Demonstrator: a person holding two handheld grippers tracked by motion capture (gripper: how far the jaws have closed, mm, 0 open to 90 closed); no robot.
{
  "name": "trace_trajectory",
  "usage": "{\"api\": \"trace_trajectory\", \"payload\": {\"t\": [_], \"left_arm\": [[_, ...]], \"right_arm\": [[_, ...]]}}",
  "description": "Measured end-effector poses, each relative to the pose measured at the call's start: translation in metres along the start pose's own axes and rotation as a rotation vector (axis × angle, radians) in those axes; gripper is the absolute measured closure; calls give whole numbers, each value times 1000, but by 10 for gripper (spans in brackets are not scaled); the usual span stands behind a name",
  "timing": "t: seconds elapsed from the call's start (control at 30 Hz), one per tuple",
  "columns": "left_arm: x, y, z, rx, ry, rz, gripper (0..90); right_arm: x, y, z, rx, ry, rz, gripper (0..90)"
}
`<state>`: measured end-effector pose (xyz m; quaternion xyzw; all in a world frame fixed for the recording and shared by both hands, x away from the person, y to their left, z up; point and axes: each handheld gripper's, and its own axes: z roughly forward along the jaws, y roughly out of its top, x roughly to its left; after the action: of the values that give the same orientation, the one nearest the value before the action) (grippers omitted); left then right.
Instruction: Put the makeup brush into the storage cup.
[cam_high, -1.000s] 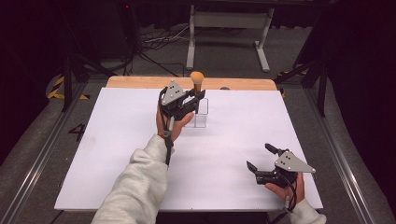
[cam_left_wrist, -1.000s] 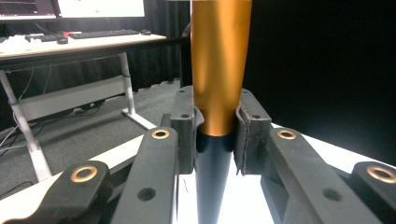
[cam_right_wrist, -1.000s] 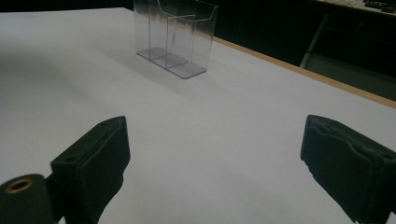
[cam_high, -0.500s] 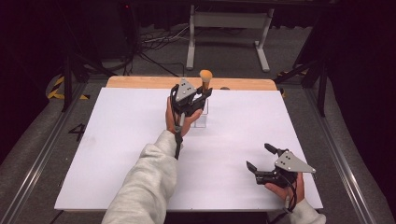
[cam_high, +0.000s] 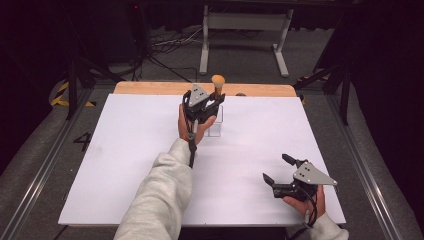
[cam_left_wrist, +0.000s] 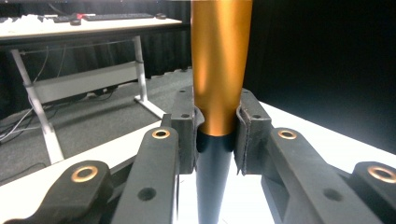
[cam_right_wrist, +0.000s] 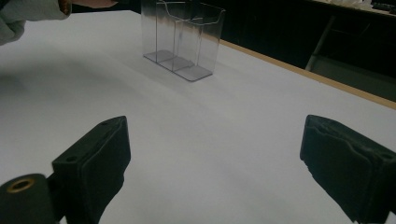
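High view: white table, wood far edge, dark room, grey floor.

We have carried our left tongs toward three o'clock across the far part of the counter, taking the orange-and-black brush they clamp along. A second ago the brush stood at the clear holder's nine o'clock edge; now it stands upright directly above the holder.
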<state>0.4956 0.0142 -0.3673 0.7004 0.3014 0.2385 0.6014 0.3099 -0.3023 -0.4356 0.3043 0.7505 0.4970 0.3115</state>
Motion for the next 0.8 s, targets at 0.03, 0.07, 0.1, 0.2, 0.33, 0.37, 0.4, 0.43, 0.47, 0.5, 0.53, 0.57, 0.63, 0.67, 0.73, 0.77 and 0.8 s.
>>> {"api": "trace_trajectory", "payload": {"t": [0.03,0.07,0.1,0.2,0.33,0.37,0.4,0.43,0.47,0.5,0.53,0.57,0.63,0.67,0.73,0.77,0.8], "left_arm": [[0,-1,1,5,-2,-3,733],[0,-2,2,6,-2,-3,733],[0,-3,2,8,-17,-13,733],[-2,-7,4,21,-19,-9,733],[-2,-11,4,28,-20,-7,733],[-3,-12,4,29,-21,-3,733],[-3,-13,4,35,-18,2,733],[-3,-14,4,36,-22,-3,733],[-3,-14,4,36,-22,-3,733],[-3,-15,3,36,-23,-3,733],[-3,-16,3,37,-21,0,733],[-3,-16,2,37,-30,-4,733],[-5,-19,1,33,-32,-5,733],[-5,-20,1,38,-35,-6,733],[-6,-24,0,34,-35,2,733],[-7,-25,0,36,-37,-9,733],[-6,-26,0,42,-37,-6,733]], "right_arm": [[0,0,0,1,-1,0,93],[0,0,0,1,-2,0,94],[0,0,0,0,-3,0,94],[0,0,0,1,-3,-1,94],[0,0,0,1,-3,-2,94],[0,0,0,2,-3,-3,94],[0,0,1,2,-2,-4,94],[0,0,1,1,-2,-5,95],[0,0,1,1,-2,-5,95],[0,0,1,1,-2,-5,95],[0,0,1,1,-1,-6,95],[0,0,1,1,-2,-7,95],[0,0,0,0,-3,-7,95],[0,0,0,1,-3,-3,95],[-1,0,1,0,-2,-1,95],[-1,0,1,0,-2,-1,95],[-1,0,1,0,-1,-3,95]]}}
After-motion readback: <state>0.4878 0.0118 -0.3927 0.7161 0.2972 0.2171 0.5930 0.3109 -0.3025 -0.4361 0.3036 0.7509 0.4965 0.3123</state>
